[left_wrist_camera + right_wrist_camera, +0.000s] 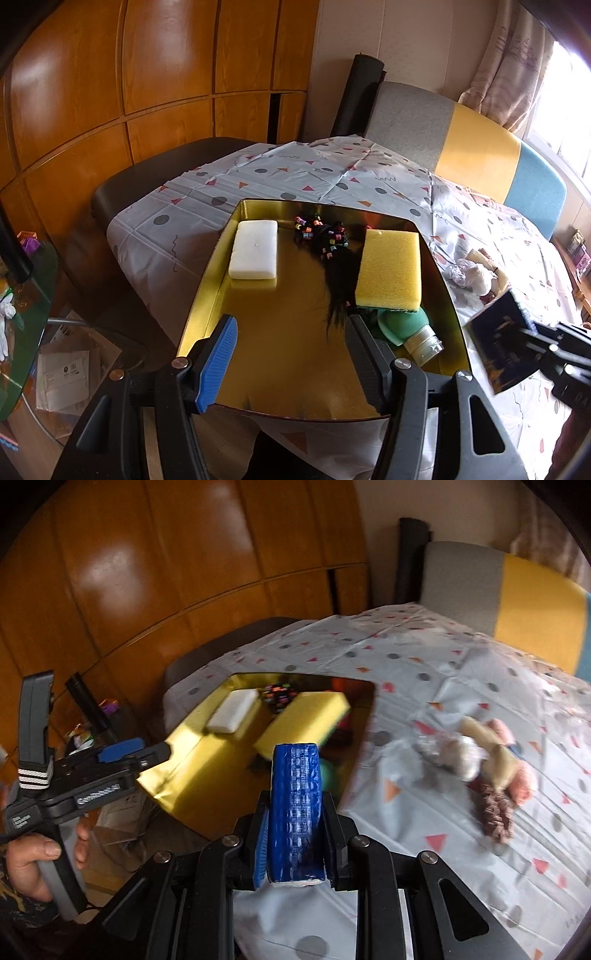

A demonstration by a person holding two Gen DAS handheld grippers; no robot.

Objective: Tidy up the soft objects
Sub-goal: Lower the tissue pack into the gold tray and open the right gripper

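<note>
A gold tray (207, 295) lies on the patterned tablecloth. In it are a white sponge (254, 249), a yellow sponge (389, 269), a dark hairpiece with coloured beads (325, 236) and a green bottle (404, 325). My left gripper (291, 354) is open and empty over the tray's near edge. My right gripper (295, 812) is shut on a blue tissue pack (295, 808), held above the cloth right of the tray (177, 771). The pack also shows in the left wrist view (498, 343).
A heap of soft items, a plush toy (495, 753) and crumpled plastic (465, 273), lies on the cloth right of the tray. A grey, yellow and blue headboard (476, 151) is behind. Wooden panels (110, 92) and a dark bench (147, 177) stand left.
</note>
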